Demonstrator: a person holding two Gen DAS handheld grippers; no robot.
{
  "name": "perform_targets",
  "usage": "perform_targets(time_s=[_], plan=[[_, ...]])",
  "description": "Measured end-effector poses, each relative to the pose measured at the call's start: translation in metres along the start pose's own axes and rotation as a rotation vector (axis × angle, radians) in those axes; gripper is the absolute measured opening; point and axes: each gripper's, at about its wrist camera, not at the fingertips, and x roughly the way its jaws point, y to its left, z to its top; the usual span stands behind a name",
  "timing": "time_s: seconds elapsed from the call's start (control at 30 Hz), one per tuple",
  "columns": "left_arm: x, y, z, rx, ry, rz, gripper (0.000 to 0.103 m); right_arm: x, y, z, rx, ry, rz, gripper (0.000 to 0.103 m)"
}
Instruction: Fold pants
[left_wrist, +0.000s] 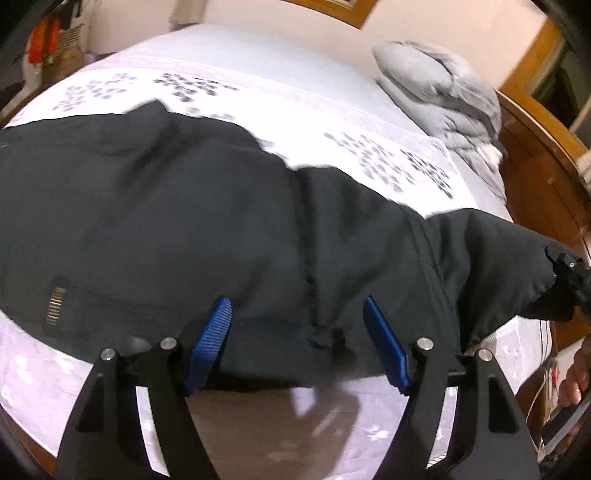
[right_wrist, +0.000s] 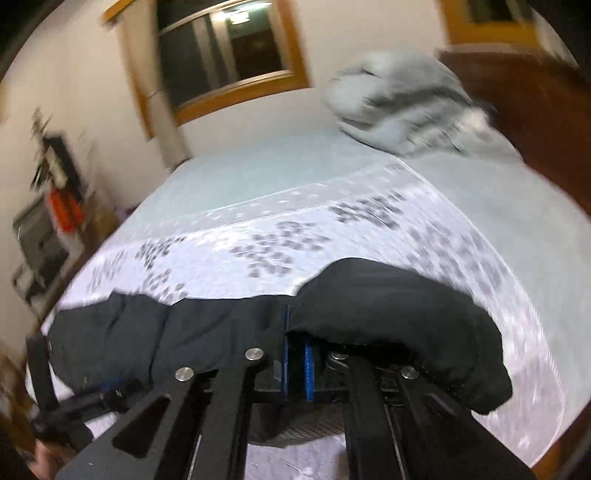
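Black pants (left_wrist: 184, 221) lie spread across the bed, with a small striped label near their left end. My left gripper (left_wrist: 297, 317) is open, its blue pads either side of the near hem of the pants, holding nothing. My right gripper (right_wrist: 297, 332) is shut on the pants (right_wrist: 369, 306), with cloth draped over its blue pads and bunched to the right. It also shows in the left wrist view (left_wrist: 567, 269) at the far right, at the end of the pants.
The bed has a white sheet (left_wrist: 295, 96) with grey flower prints. A grey folded blanket (left_wrist: 439, 85) lies at the far right corner. A wooden bed frame (left_wrist: 539, 166) runs along the right. A window (right_wrist: 225, 48) is on the far wall.
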Motion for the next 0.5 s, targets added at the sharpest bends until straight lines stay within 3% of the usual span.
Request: perform_targets(time_s=[0.17,0.3,0.43,0.5], plan=[[-0.03,0.044,0.013,-0.1,-0.079,0.053,0.074,0.029,0.1,-0.005,-0.355,0.065,0.045,0.006],[-0.051,0.084,0.023,-0.177,-0.137,0.109,0.074,0.066,0.177,-0.044,-0.662,0.163,0.041,0.006],[-0.063,0.121,0.028,-0.267,-0.164,0.142,0.074,0.099,0.217,-0.098,-0.89,0.246,-0.033,0.006],[-0.066,0.131,0.028,-0.288,-0.173,0.151,0.074,0.104,0.223,-0.115,-0.949,0.268,-0.036,0.016]])
